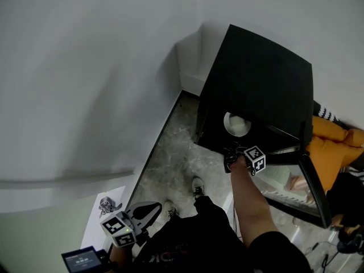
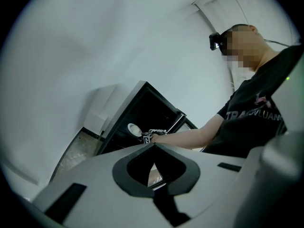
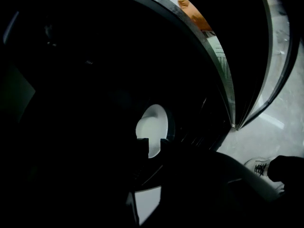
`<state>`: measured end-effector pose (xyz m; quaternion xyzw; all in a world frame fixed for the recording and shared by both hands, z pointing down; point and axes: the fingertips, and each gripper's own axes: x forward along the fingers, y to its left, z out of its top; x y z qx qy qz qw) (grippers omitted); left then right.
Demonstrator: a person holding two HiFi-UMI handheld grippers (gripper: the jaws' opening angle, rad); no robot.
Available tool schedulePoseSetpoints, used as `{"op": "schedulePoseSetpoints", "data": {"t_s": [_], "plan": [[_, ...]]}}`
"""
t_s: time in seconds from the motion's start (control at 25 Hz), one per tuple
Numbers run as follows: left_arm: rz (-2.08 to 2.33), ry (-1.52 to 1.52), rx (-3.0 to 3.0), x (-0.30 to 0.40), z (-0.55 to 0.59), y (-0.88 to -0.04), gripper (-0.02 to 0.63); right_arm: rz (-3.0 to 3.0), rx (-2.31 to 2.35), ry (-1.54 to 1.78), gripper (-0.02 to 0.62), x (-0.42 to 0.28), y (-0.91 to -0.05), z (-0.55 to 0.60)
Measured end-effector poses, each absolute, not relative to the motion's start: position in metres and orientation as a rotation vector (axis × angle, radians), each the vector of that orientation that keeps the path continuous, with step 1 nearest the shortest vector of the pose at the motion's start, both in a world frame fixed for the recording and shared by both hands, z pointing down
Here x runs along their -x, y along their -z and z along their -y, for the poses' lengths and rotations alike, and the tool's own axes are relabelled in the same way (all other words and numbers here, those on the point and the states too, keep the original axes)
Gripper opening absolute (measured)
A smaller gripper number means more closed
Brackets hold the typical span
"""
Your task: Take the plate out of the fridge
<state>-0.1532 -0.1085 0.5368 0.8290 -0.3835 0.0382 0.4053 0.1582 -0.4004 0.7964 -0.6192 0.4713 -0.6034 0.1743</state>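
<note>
My right gripper (image 3: pixel 153 145) was a black silhouette, its jaws a narrow slit apart and empty. Through the slit showed the white plate (image 3: pixel 153 122), inside the fridge (image 1: pixel 256 78), otherwise too dark to make out. My left gripper (image 2: pixel 153 145) hung closed, empty. The lettering on my shirt (image 2: pixel 256 122) was partly covered, unreadable.

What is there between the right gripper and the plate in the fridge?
Nothing visible: in the right gripper view only the dark inside of the fridge separates the right gripper from the plate, which shows between its parted jaws.
</note>
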Motion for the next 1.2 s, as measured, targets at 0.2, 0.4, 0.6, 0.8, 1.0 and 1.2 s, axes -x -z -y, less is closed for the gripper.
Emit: {"op": "schedulePoseSetpoints", "data": {"t_s": [0.2,0.4,0.6,0.8,1.0,1.2], "plan": [[1.006,-0.068,-2.061,0.145,0.103,-0.539,0.005,-1.178,1.751,1.782,0.058,-0.154,-0.790,0.400],[1.028,-0.076,-2.021,0.155,0.104,-0.543,0.005,-1.048,1.800,1.797,0.058,-0.139,-0.773,0.403],[1.042,-0.054,-2.002,0.161,0.109,-0.543,0.005,-1.007,1.831,1.763,0.058,-0.142,-0.791,0.415],[1.045,-0.065,-1.991,0.165,0.105,-0.547,0.005,-0.977,1.840,1.747,0.058,-0.147,-0.800,0.411],[1.040,-0.063,-1.985,0.168,0.105,-0.549,0.005,-0.912,1.869,1.721,0.058,-0.154,-0.800,0.405],[1.049,-0.060,-1.970,0.173,0.105,-0.552,0.005,-0.926,1.849,1.730,0.058,-0.151,-0.800,0.406]]}}
